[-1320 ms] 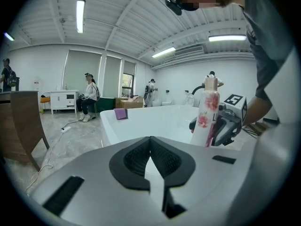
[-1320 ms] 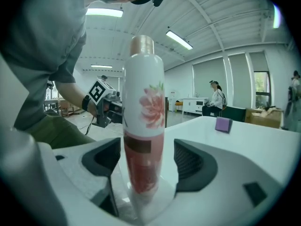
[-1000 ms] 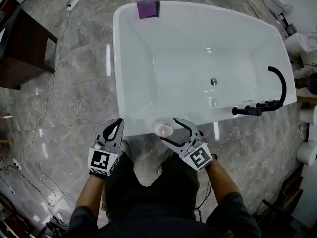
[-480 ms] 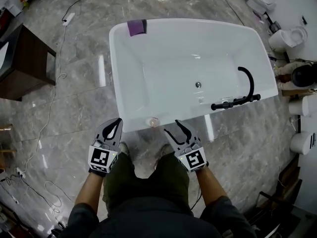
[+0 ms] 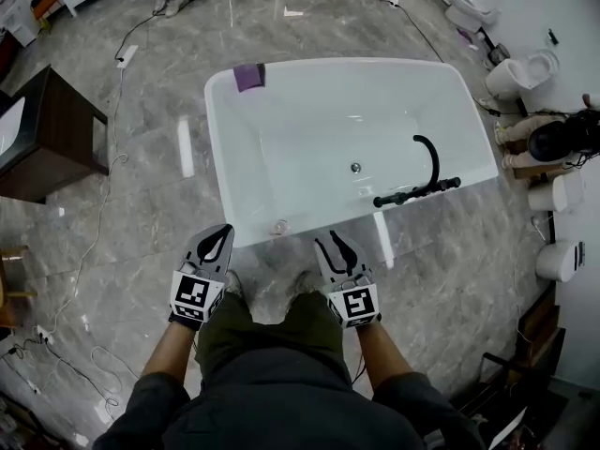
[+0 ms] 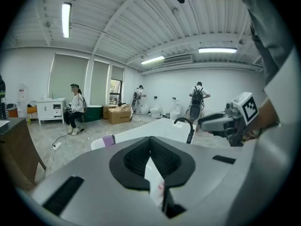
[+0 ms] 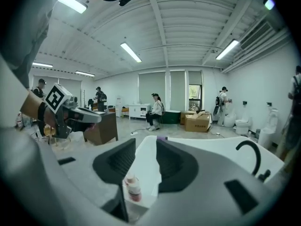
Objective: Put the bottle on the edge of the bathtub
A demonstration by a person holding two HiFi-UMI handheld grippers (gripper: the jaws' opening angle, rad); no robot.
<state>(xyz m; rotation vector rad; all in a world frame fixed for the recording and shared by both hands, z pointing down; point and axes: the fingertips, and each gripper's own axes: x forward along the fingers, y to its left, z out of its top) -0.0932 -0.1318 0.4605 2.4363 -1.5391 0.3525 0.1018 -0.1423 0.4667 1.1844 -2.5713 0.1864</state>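
Note:
A small bottle (image 5: 279,227) with a pinkish label stands upright on the near rim of the white bathtub (image 5: 225,157). In the right gripper view the bottle (image 7: 134,188) shows far below, through the gap between the jaws. My right gripper (image 5: 329,242) hovers to the bottle's right and nearer to me. It is open, its jaws have just been closing, and nothing is between them. My left gripper (image 5: 225,230) hangs to the bottle's left over the floor. In its own view the left gripper (image 6: 150,140) has its tips touching, shut and empty.
A black faucet (image 5: 417,181) stands on the tub's right rim and a purple cloth (image 5: 249,77) lies on its far left corner. A dark wooden cabinet (image 5: 47,139) is at the left, cables (image 5: 94,232) trail over the marble floor, and toilets (image 5: 511,78) stand at the right.
Both grippers have risen and drawn back from the tub, which now looks smaller. The right jaws have narrowed and left the bottle, which stays on the rim.

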